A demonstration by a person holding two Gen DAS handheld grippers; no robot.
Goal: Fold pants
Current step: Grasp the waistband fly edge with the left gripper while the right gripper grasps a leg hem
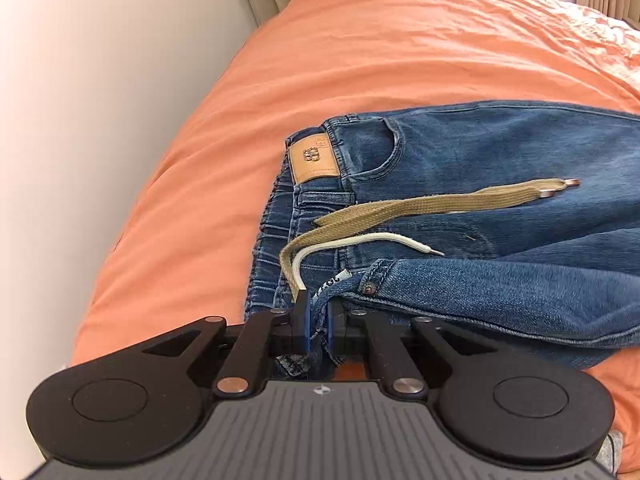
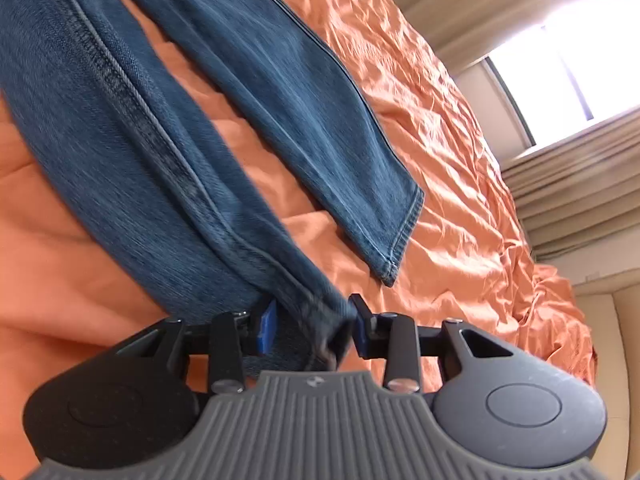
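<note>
With my left tool (image 1: 319, 320) clamped on the waistband of the jeans (image 1: 480, 184) lying on the orange bed (image 1: 360, 52) and my right tool (image 2: 314, 326) gripping a leg hem, I should keep both edges taut and level while folding.

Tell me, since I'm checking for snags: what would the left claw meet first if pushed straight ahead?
Likely the khaki drawstring and white lace lying on the jeans just ahead; the left claw is already clamped on denim by the waistband.
</note>
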